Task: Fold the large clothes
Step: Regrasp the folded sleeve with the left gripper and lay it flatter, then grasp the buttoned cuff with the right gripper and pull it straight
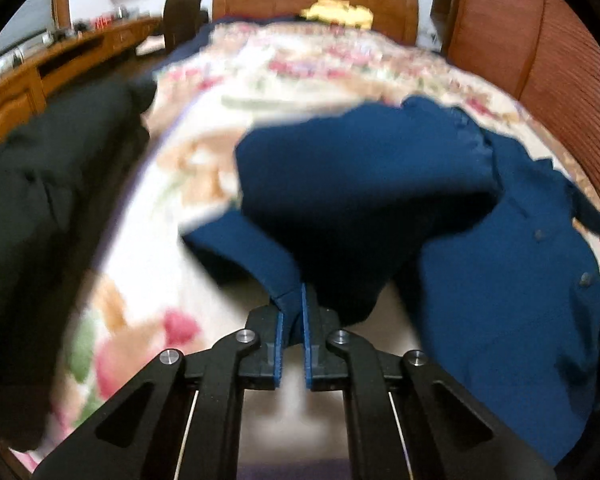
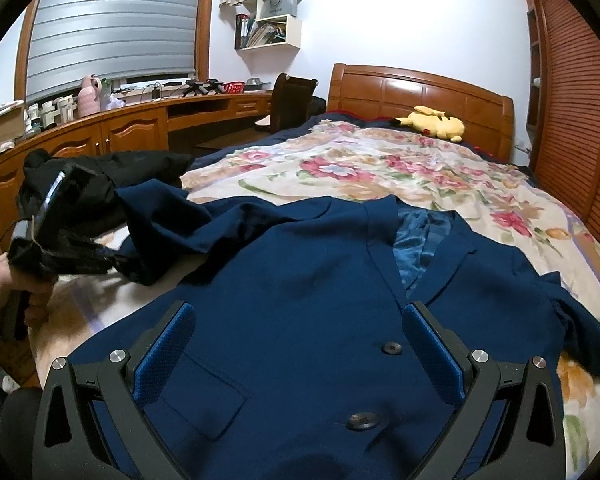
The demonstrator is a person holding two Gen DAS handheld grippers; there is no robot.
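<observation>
Jacket (image 2: 300, 288), navy blue, lies front-up across the flowered bedspread (image 2: 380, 168), lapels open on a shiny lining. Left gripper (image 1: 294, 312) is pinched tight on the sleeve (image 1: 340, 200), holding it up off the bed. Right gripper (image 2: 298, 356) hangs wide apart over the two front buttons (image 2: 390, 348), holding nothing. Black clothes (image 2: 112, 176) sit bunched at the bed's left edge.

L wrist: close on jacket (image 1: 380, 184) | R wrist: above it, faces headboard (image 2: 420, 92)
</observation>
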